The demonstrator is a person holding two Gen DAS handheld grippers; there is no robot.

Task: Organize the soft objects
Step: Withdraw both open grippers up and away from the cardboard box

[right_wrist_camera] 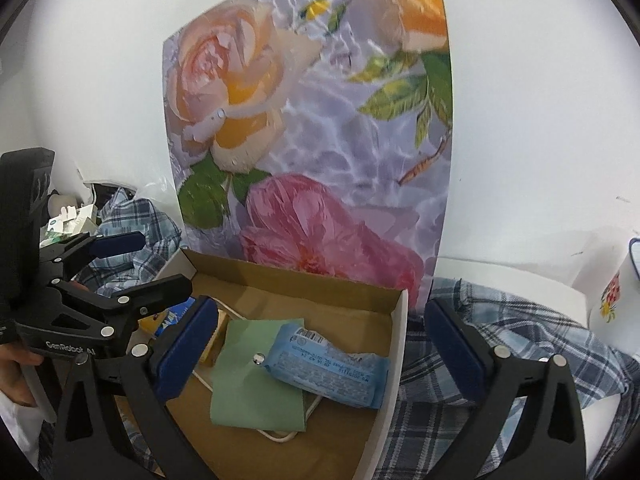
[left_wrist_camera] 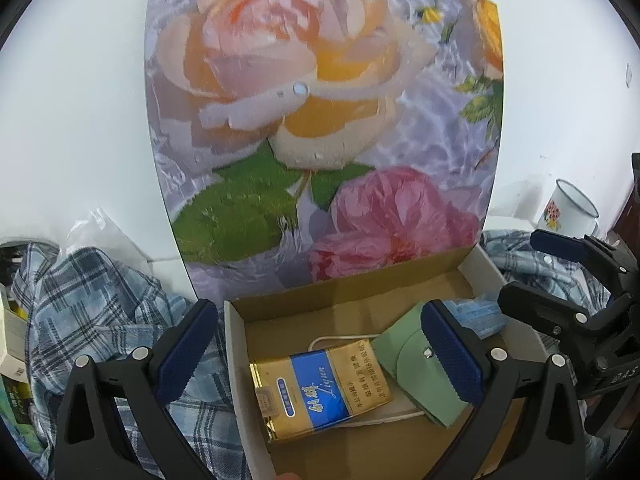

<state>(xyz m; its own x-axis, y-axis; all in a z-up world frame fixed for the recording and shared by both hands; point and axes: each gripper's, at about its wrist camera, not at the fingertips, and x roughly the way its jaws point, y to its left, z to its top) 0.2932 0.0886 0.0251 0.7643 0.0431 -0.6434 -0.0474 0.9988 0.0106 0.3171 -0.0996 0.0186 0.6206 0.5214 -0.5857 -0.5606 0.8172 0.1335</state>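
An open cardboard box (left_wrist_camera: 236, 344) (right_wrist_camera: 394, 344) sits on a blue plaid shirt (left_wrist_camera: 100, 304) (right_wrist_camera: 500, 340). Inside lie a gold and blue packet (left_wrist_camera: 320, 384), a green snap pouch (left_wrist_camera: 416, 364) (right_wrist_camera: 256, 380), a blue tissue pack (right_wrist_camera: 332, 364) (left_wrist_camera: 476, 312) and a white cable (right_wrist_camera: 280, 436). My left gripper (left_wrist_camera: 320, 352) is open and empty over the box's left wall. My right gripper (right_wrist_camera: 320, 348) is open and empty, straddling the box's right wall. Each gripper shows in the other's view, the right one (left_wrist_camera: 532, 272) and the left one (right_wrist_camera: 156, 260).
A floral board (left_wrist_camera: 320, 120) (right_wrist_camera: 312, 140) stands upright behind the box against a white wall. An enamel mug (left_wrist_camera: 568, 210) (right_wrist_camera: 618, 300) stands at the right. Small boxes and clutter (right_wrist_camera: 72, 220) (left_wrist_camera: 12, 344) lie at the left.
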